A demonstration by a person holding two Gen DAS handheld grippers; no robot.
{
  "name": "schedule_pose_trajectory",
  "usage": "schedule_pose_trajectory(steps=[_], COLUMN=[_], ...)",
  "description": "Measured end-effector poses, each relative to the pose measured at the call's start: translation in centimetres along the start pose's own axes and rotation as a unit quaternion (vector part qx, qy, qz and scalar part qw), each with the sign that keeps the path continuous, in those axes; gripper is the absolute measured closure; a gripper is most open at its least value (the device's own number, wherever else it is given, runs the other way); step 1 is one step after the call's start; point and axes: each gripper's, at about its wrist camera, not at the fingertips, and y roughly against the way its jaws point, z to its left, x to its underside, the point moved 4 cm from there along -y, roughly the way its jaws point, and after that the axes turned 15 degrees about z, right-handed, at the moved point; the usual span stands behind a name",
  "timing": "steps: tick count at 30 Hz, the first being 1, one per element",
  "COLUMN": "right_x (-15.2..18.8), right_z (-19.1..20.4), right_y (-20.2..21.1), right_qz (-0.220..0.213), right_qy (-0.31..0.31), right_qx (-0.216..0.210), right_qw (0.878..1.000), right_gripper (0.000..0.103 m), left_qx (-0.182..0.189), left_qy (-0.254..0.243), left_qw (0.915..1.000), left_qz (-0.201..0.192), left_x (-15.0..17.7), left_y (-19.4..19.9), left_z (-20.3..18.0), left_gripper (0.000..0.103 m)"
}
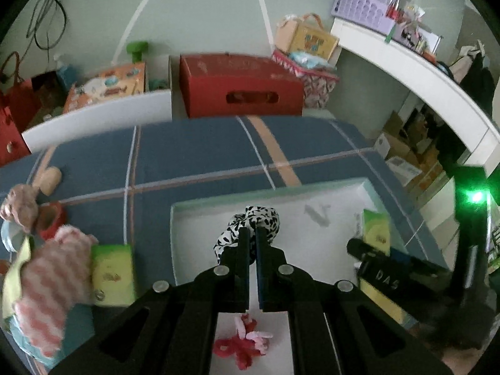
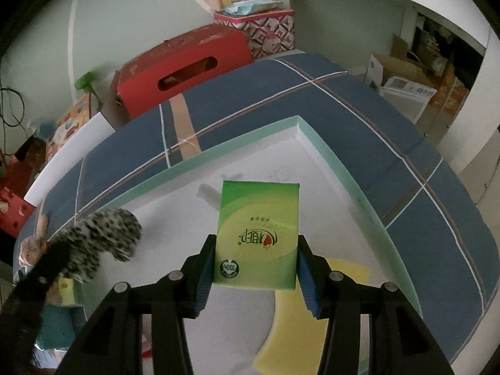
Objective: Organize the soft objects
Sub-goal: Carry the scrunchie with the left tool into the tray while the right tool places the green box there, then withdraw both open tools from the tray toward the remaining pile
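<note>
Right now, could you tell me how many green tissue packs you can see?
2: one tissue pack clamped in the right gripper over the white tray, another lying on the blue bedspread. Others may be hidden.

Both my tongs tilted downward

My left tongs [image 1: 253, 234] are pinched tight together; my right tongs [image 2: 256, 250] stand half spread, pads pressing what sits between them.

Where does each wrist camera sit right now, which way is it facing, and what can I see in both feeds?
Left wrist: on the left gripper, angled down over the white tray; its fingers pinch a black-and-white scrunchie; the right gripper enters at right.
Right wrist: on the right gripper, angled down at the tray; its fingers clamp a green tissue pack.
Shared: tray, scrunchie, tissue pack, blue plaid cover, red box.
</note>
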Motion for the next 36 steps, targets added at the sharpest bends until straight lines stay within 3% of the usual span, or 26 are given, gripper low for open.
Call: schedule_pose_trajectory(steps=[12, 14, 16, 17, 21, 23, 26, 36], right_x=[0.5, 0.6, 0.7, 0.7, 0.8, 0.9, 1.0, 1.3], right_z=[0.6, 0.6, 0.7, 0.7, 0.8, 0.8, 0.8, 1.6], right_y=[0.1, 0.6, 1.2, 1.5, 1.9, 2.1, 2.5, 3.6], right_qz=[0.01, 0.005, -0.002, -0.004, -0.002, -0.003, -0.01, -0.024], right_qy=[0.015, 0.017, 0.019, 0.02, 0.026, 0.028, 0.028, 0.04], right_qx=[0.006, 0.009, 0.013, 0.015, 0.024, 0.029, 0.034, 0.033], right_qw=[1.0, 1.0, 1.0, 1.0, 0.999, 0.999, 0.999, 0.998], right_gripper=[0.048, 0.036, 0.035, 0.035, 0.03, 0.025, 0.016, 0.015], left_qx=[-0.006, -0.005, -0.008, -0.012, -0.021, -0.014, -0.007, -0.032], left_qy=[0.005, 0.005, 0.009, 0.012, 0.017, 0.029, 0.042, 0.063], left_qw=[0.9977, 0.9973, 0.997, 0.9973, 0.9984, 0.9984, 0.9982, 0.9965], left_qz=[0.068, 0.074, 0.076, 0.072, 0.049, 0.045, 0.043, 0.046], left_x=[2.1, 2.3, 2.5, 2.6, 2.6, 2.7, 2.8, 3.1], left_y=[-1.3, -1.2, -0.9, -0.6, 0.9, 1.5, 2.2, 3.7], left_z=[-0.1, -0.1, 0.1, 0.3, 0.8, 1.3, 1.9, 3.3], left_gripper=[0.098, 0.09, 0.062, 0.057, 0.052, 0.045, 0.043, 0.041])
